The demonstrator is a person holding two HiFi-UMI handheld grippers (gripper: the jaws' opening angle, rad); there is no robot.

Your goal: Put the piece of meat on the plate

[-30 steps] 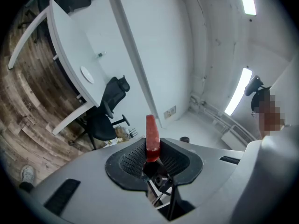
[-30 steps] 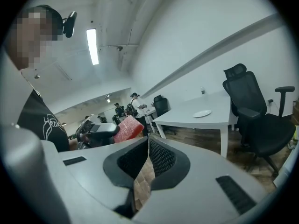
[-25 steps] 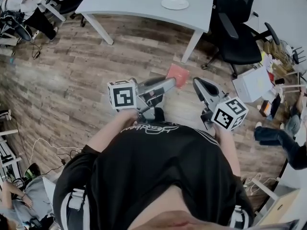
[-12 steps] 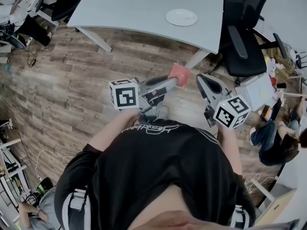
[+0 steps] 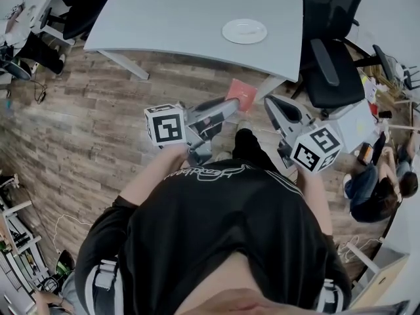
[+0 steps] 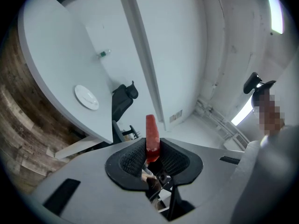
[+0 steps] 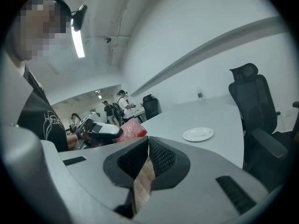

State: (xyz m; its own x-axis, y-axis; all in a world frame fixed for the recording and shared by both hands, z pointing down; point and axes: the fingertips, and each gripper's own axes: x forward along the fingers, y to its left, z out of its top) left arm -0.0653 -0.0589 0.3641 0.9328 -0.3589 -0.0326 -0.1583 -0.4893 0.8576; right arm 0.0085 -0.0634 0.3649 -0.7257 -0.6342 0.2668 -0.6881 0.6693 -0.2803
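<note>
A flat red piece of meat (image 5: 241,95) sticks out from my left gripper (image 5: 233,105), which is shut on it above the wood floor, short of the table edge. The left gripper view has the meat (image 6: 152,133) standing upright between the pads. A white plate (image 5: 244,31) lies empty on the grey table (image 5: 177,18) ahead; it is also in the left gripper view (image 6: 87,97) and the right gripper view (image 7: 198,134). My right gripper (image 5: 269,102) is beside the left one, shut with nothing in it. From the right gripper (image 7: 148,143) the meat (image 7: 131,129) appears at left.
A white table leg (image 5: 268,88) stands just beyond the grippers. A black office chair (image 5: 331,58) is at the table's right end, with a white box (image 5: 354,120) and people sitting on the floor (image 5: 377,186) further right. Desks and cables line the left side.
I have walked toward the table: its edge and the plate sit nearer and lower in the head view. Both grippers travelled forward together, the left still shut on the meat.
</note>
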